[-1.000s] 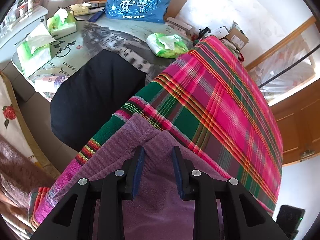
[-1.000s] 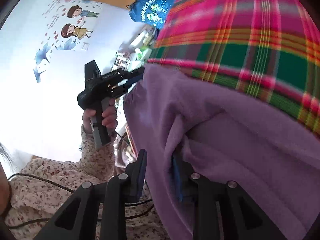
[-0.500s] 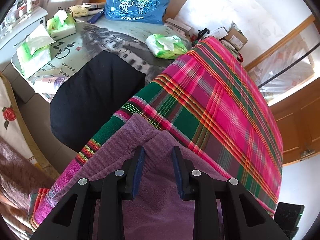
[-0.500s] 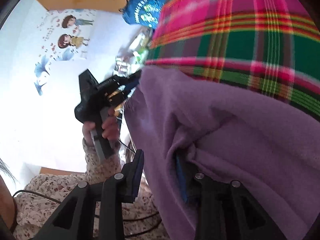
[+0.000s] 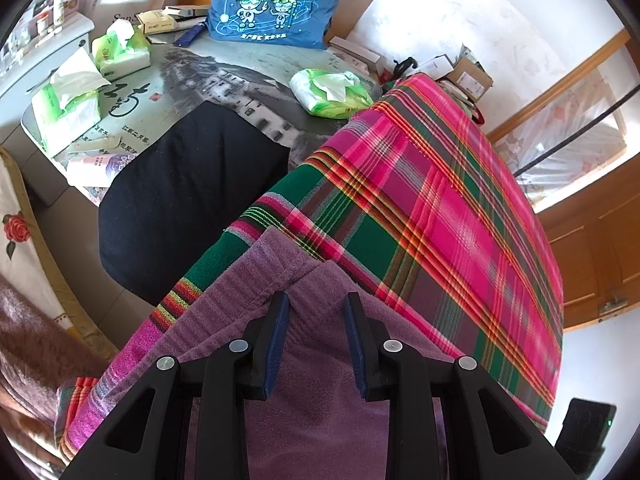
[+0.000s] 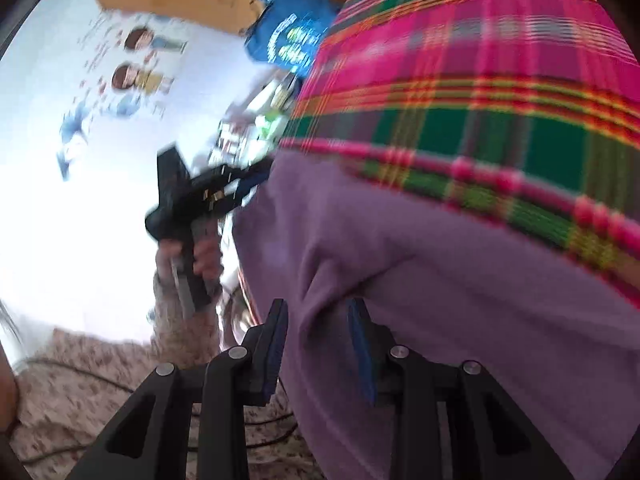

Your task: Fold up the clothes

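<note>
A purple fleece garment (image 5: 320, 380) lies on a pink, green and red plaid cloth (image 5: 440, 208). My left gripper (image 5: 316, 308) is shut on a raised fold at the garment's edge. In the right wrist view the purple garment (image 6: 440, 280) fills the lower right, and my right gripper (image 6: 318, 320) is shut on a bunched fold of it. The left gripper (image 6: 224, 188) shows there too, held in a hand at the garment's far edge.
A black cloth (image 5: 188, 196) lies on the printed table (image 5: 224, 76) left of the plaid cloth. Green tissue packs (image 5: 332, 92) and a blue bag (image 5: 272, 4) stand on the table behind. A wooden door (image 5: 592, 240) is at right.
The right gripper has shifted, with its view now blurred and the garment pulled across it. The left gripper holds still on the fold.
</note>
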Demonstrator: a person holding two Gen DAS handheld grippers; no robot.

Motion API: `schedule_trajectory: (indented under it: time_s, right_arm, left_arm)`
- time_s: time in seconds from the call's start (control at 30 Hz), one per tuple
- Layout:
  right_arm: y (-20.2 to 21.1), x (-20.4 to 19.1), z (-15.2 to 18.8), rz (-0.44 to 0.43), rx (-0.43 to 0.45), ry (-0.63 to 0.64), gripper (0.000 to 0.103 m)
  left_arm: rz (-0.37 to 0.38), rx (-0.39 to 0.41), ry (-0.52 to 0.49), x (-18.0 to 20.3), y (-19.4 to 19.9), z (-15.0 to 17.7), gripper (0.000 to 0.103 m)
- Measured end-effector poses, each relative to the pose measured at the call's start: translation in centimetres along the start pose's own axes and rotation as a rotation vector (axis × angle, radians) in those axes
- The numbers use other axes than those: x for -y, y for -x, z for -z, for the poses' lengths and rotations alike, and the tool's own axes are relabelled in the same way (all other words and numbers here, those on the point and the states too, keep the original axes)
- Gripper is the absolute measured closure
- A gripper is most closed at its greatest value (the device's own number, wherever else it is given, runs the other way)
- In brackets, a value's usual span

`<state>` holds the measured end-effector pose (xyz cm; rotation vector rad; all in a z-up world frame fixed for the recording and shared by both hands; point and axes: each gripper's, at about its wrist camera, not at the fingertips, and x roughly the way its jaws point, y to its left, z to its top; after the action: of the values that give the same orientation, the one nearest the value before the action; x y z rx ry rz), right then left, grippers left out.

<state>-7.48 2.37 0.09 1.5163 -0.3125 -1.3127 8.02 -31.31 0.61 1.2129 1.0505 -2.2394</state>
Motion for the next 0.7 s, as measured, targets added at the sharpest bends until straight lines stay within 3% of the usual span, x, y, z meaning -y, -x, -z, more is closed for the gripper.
schedule_trajectory:
  time_s: [0.1, 0.23, 0.53, 0.7]
  right_arm:
    - [-0.5, 1.7, -0.4, 0.047, -0.026, -0.085, 0.070]
    - [-2.0, 2.5, -0.9, 0.000, -0.052, -0.135, 0.071]
    - [-4.4, 1.4, -1.6, -0.038, -0.090, -0.122, 0.071]
    - [-4.6, 1.5, -2.0, -0.072, -0.066, -0.151, 0.072]
  left_arm:
    - [-0.005, 0.000, -0.004, 0.1, 0.0, 0.0, 0.074]
    - [-0.005, 0.000, -0.004, 0.1, 0.0, 0.0, 0.074]
    - [-0.016, 0.006, -0.015, 0.3, 0.0, 0.1, 0.074]
    - [-0.016, 0.007, -0.017, 0.3, 0.0, 0.2, 0.074]
